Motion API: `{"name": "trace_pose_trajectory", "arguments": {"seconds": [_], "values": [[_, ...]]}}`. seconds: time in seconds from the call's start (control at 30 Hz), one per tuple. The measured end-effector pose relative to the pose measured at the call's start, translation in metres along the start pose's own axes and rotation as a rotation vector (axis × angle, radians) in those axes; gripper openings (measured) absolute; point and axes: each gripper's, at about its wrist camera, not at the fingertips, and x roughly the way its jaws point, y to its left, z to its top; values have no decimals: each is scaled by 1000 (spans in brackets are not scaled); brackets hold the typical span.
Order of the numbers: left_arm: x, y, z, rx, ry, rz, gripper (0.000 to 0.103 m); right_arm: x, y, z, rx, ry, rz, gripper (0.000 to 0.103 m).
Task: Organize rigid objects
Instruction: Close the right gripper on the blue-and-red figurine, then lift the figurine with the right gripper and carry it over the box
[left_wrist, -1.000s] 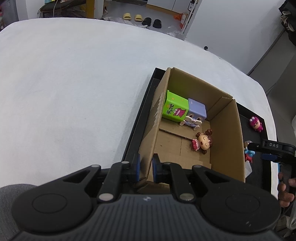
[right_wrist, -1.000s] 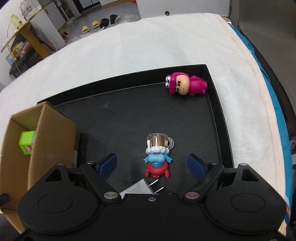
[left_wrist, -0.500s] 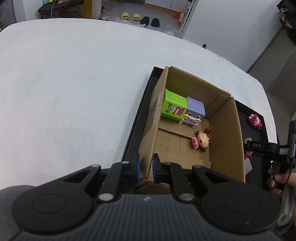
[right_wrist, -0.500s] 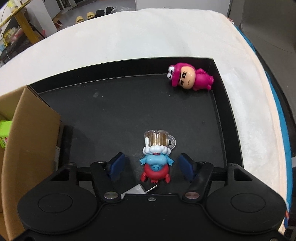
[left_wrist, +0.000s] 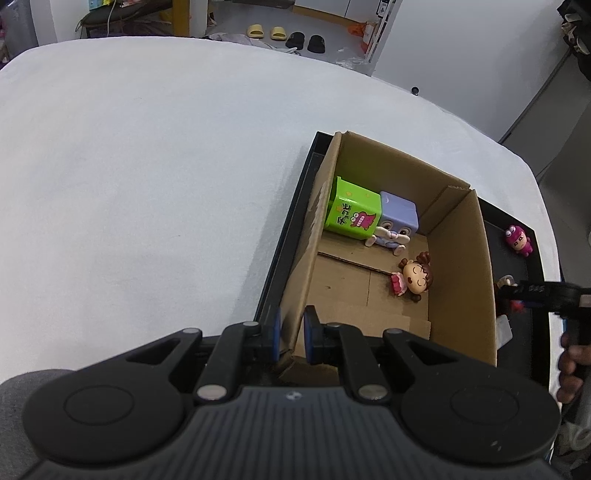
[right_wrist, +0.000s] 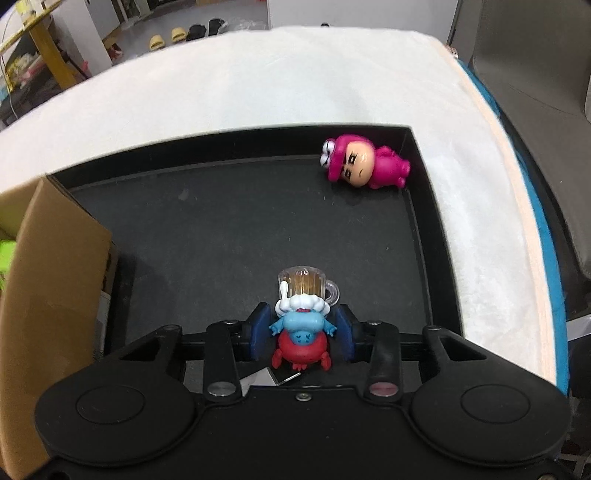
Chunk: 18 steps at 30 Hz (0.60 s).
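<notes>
Left gripper (left_wrist: 291, 334) pinching cardboard box (left_wrist: 458, 266) wall, right gripper (right_wrist: 303, 334) clamping blue-red figurine (right_wrist: 301, 332), pink figurine (right_wrist: 365, 166) well apart

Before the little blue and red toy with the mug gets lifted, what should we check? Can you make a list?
1. Right hand-held gripper pads on both sides of the blue and red figurine with a beer mug: ok.
2. Grip firm: cannot tell.
3. Left hand-held gripper holding the brown cardboard box wall: ok.
4. Bare box floor for it: ok.
5. Pink hooded figurine lies apart in the black tray: ok.
</notes>
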Motion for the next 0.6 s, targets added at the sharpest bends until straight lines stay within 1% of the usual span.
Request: {"name": "trace_pose_trajectory", "arguments": {"seconds": [0.37,0.43,0.6], "values": [[-5,-8,-3,27,-19,31,10,-53,-16,11,35,-116,42,38],[-5,-9,-3,37,-23,40,10,-57,-23,16,39,-137,53,38],[-4,-12,-4,49,-29,58,10,-78,-23,18,21,-202,89,38]]}}
